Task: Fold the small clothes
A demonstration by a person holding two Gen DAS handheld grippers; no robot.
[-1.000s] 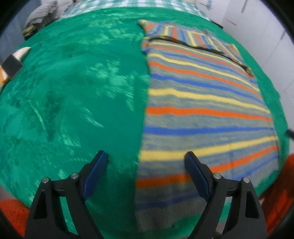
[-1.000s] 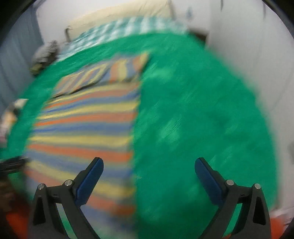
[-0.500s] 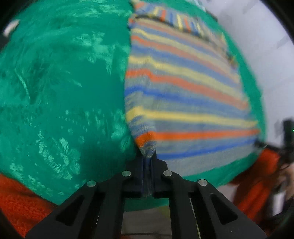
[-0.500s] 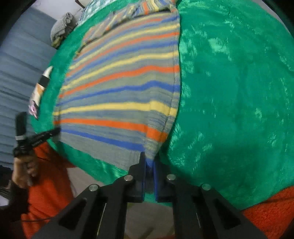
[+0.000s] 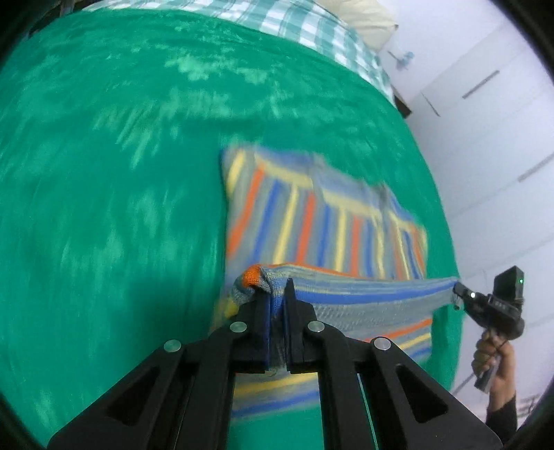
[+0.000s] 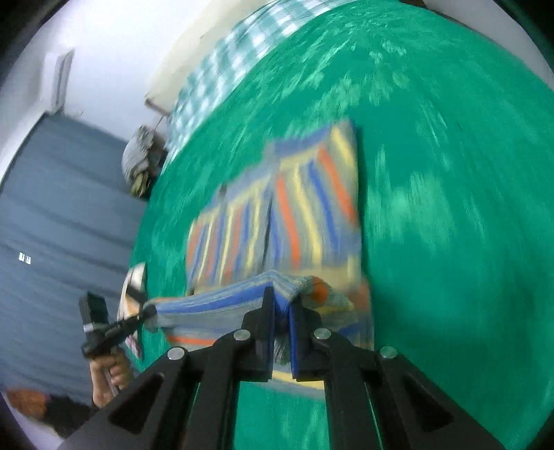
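Observation:
A striped knit garment (image 5: 322, 225), grey with orange, blue and yellow bands, lies on a green blanket (image 5: 114, 173). My left gripper (image 5: 276, 304) is shut on its near left corner and holds it lifted. My right gripper (image 6: 283, 308) is shut on its near right corner. The hem (image 5: 363, 294) stretches taut in the air between the two grippers. The right gripper shows in the left wrist view (image 5: 460, 294), and the left gripper shows in the right wrist view (image 6: 145, 313). The garment's far part (image 6: 277, 214) still lies flat, blurred.
The green blanket (image 6: 450, 207) covers the bed. A checked sheet (image 5: 304, 24) and a pillow (image 5: 360, 17) lie at the bed's far end. A small pile of clothes (image 6: 140, 162) sits at the bed's left edge. White wardrobe doors (image 5: 491, 121) stand on the right.
Both grippers, shut on the hem corners, have lifted the hem and carried it forward over the garment toward its far end. Less of the garment lies flat.

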